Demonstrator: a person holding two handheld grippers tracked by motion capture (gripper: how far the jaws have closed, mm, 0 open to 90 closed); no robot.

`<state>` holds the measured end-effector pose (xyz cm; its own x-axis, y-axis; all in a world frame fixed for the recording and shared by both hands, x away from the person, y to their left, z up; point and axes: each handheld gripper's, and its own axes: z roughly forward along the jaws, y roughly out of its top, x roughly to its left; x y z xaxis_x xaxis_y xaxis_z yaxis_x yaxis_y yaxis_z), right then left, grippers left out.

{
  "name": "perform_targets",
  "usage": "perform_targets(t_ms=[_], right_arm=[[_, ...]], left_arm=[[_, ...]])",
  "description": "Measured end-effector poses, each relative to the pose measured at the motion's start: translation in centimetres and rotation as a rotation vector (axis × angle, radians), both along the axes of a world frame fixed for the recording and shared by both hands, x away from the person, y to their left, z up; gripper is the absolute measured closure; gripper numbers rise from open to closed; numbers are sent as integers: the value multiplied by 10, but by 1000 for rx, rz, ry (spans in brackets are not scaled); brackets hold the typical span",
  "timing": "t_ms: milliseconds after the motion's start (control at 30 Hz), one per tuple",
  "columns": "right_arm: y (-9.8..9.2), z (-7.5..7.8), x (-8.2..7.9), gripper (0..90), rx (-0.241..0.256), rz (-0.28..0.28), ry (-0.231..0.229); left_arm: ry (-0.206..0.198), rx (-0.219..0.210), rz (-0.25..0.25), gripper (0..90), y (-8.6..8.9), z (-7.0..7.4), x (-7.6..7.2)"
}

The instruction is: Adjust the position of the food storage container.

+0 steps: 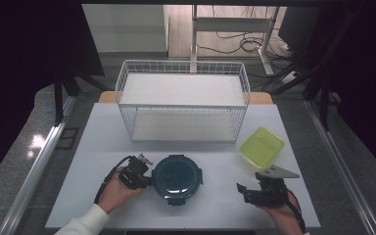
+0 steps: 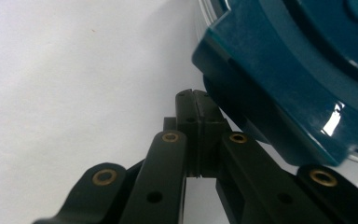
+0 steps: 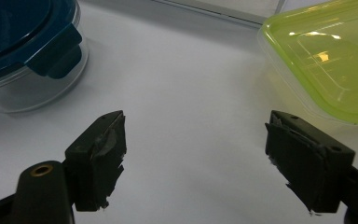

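Near the front edge of the table (image 1: pixel 103 132), the left gripper (image 1: pixel 144 182) sits right beside the round blue box (image 1: pixel 177 178), at its left side. Its jaws are pressed together with nothing between them. The blue box stands near the middle of the front edge. The right gripper (image 1: pixel 241 190) is apart from it, jaws wide open and empty. The green box (image 1: pixel 261 146) sits near the right edge.
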<state>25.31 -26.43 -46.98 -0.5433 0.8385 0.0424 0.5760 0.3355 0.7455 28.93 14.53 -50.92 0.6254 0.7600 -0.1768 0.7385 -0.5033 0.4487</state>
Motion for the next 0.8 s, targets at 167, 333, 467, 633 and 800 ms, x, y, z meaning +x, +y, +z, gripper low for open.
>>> perform_targets(t_ms=[167,333,467,633,800], right_arm=[[2,2,-2,202,6,11,-7],[1,1,-1,202,7,7,-6],[2,1,-2,202,6,11,-9],[3,0,-1,202,1,12,-7],[5,-2,0,201,4,17,-6]], left_arm=[[-34,-33,44,900,13,9,-4],[-74,-82,89,892,27,20,-14],[-112,-110,123,799,36,28,-20],[-149,-155,182,505,42,34,-25],[-152,-175,201,280,41,34,-27]])
